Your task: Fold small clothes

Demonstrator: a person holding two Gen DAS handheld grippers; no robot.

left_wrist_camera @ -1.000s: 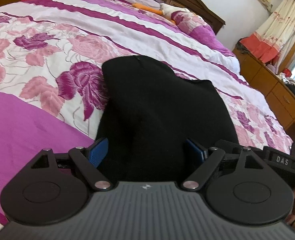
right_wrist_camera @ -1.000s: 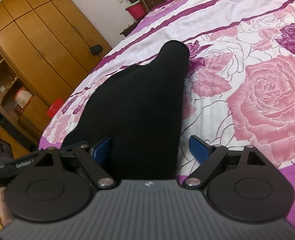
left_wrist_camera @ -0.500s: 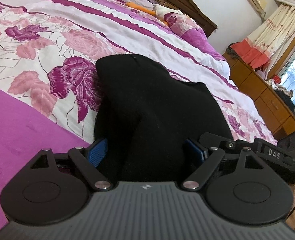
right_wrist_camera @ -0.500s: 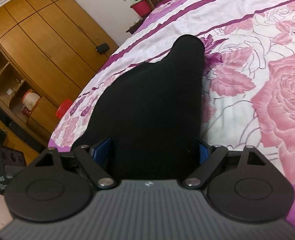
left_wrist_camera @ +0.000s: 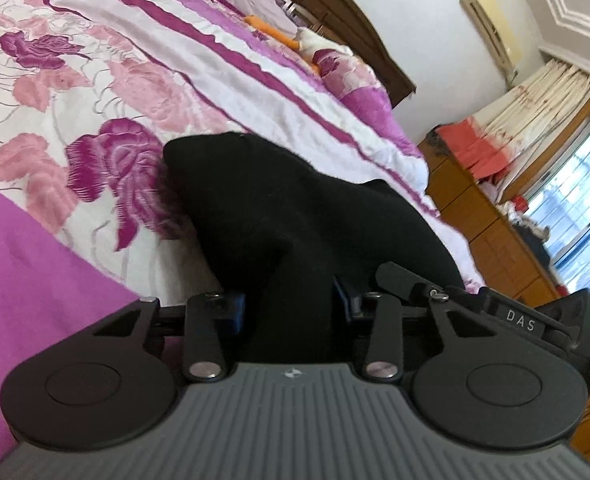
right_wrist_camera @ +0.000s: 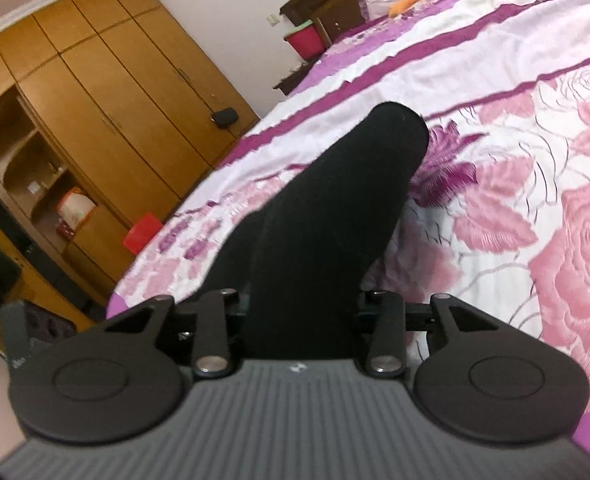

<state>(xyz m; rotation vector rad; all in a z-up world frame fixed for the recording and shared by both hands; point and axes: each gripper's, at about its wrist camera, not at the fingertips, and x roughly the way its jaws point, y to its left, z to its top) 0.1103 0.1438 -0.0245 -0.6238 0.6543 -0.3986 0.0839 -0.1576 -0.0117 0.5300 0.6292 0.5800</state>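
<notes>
The left claw [left_wrist_camera: 291, 304] is closing on a bunched near edge of the black garment [left_wrist_camera: 279, 208], cloth pinched between its blue pads. The right claw [right_wrist_camera: 301, 304] is closing likewise, gripping the same black garment [right_wrist_camera: 335, 208] at its near edge. The garment stretches away from both claws, its far end resting on the rose-patterned bedspread [left_wrist_camera: 95, 92]. A wooden wardrobe [right_wrist_camera: 107, 92] stands beyond the bed.

A wide bed [left_wrist_camera: 183, 92] carries everything, spread with a white and purple cover printed with pink and magenta roses. A black garment [left_wrist_camera: 279, 208] lies directly on it, its near end bunched upward. An orange soft toy [left_wrist_camera: 271, 34] rests beside the pillows [left_wrist_camera: 351, 76] near the headboard.
</notes>
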